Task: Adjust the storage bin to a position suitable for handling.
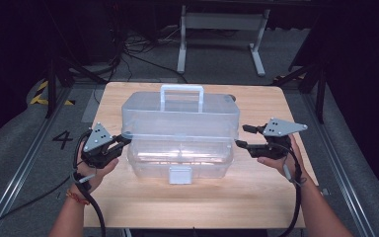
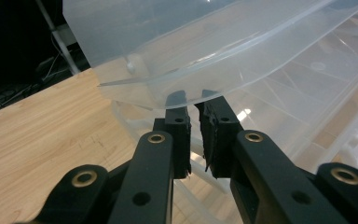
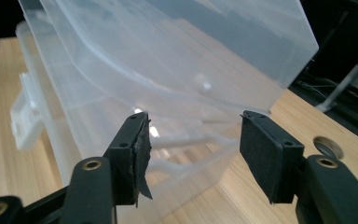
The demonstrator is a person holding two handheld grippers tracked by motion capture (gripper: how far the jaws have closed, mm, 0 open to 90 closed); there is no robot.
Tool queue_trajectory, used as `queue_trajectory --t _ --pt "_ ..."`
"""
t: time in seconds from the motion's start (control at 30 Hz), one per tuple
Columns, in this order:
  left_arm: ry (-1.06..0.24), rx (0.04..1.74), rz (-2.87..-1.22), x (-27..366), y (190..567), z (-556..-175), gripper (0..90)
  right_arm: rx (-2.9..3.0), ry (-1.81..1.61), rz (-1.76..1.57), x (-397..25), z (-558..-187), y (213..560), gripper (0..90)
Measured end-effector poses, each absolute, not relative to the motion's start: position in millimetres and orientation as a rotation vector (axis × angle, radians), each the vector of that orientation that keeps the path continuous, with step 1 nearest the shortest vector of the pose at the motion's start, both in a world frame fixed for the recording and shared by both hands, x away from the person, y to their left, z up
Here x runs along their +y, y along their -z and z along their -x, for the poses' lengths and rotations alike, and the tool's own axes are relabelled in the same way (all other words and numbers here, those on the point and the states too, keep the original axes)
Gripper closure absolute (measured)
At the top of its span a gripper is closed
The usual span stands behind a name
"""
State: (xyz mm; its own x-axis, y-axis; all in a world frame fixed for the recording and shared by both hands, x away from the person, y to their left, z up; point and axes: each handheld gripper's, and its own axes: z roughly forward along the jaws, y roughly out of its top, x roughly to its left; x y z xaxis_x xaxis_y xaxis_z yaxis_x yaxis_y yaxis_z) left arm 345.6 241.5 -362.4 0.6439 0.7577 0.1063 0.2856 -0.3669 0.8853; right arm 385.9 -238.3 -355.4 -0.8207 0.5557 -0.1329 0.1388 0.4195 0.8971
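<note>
Clear plastic storage box [image 1: 180,158] sits at the middle of the wooden table [image 1: 143,207], white latch [image 1: 180,174] facing the near edge. Its lid [image 1: 180,116] is raised and tilted back toward the far side, with the handle [image 1: 181,92] on top.

Left gripper [image 1: 124,140] is at the left end of the box, at the lid's lower left corner. In the left gripper view the jaws are nearly closed, with the lid's edge [image 2: 186,100] passing right at their tips [image 2: 195,108]; whether they truly pinch it, I cannot tell.

Right gripper [image 1: 243,136] is at the right end of the box, jaws spread wide. In the right gripper view the pads [image 3: 139,154] are well apart, holding nothing, and the lid's lower corner [image 3: 261,100] lies just beyond them.

Each gripper is held in one of the person's hands, the forearms coming in from the near side.
</note>
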Motion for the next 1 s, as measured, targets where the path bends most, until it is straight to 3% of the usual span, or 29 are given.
queue_trajectory --t 0.2,0.57,1.0 --pt "-0.636 0.819 -1.942 241.1 362.4 -345.9 80.4 2.237 -1.373 -0.572 -230.0 -385.4 354.6 44.1" --pt "-0.647 0.870 -1.888 255.3 364.0 -340.4 67.8 2.137 -1.401 -0.567 -221.2 -384.4 352.2 47.0" --pt "-0.618 0.914 -1.972 254.0 389.2 -336.8 58.1 2.034 -1.496 -0.638 -221.7 -394.1 347.6 52.5"
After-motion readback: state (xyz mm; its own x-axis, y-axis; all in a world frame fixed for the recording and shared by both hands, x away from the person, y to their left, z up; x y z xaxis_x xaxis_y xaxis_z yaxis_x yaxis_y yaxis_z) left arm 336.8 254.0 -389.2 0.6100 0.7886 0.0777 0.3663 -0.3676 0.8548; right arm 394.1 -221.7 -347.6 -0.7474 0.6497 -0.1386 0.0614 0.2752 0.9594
